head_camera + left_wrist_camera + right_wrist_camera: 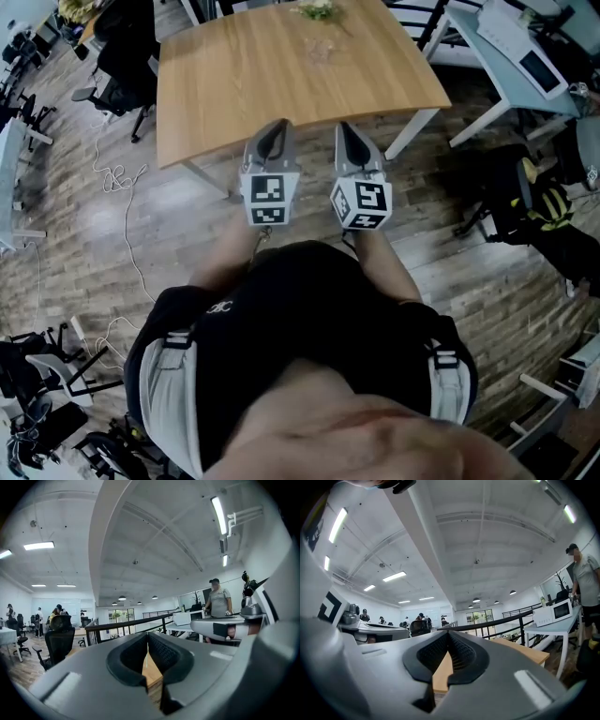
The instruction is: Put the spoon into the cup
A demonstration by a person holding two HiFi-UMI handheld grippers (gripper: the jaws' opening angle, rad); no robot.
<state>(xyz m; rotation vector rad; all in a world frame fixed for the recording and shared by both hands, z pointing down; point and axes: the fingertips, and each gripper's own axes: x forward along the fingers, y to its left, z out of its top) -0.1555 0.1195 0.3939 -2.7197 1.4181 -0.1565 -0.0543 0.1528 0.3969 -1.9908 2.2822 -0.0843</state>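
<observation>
**At the table's near edge: both grippers empty, reach not begun**

At the near edge of the wooden table (234,94), the left gripper (277,125) and right gripper (343,128) hung side by side, close to the person's body. In each gripper view the jaws were together with nothing between them (left (148,637), right (449,637)). Toward 12 o'clock, at the table's far edge, lay a faint clear thing (323,49), possibly the cup, with a greenish clump (316,9) beyond it. Both were too small to identify, and the spoon couldn't be made out.

Judged step: approach, nothing grasped yet. The next move likely calls for stepping toward 12 o'clock, locating the spoon, and opening one gripper over its handle.
</observation>
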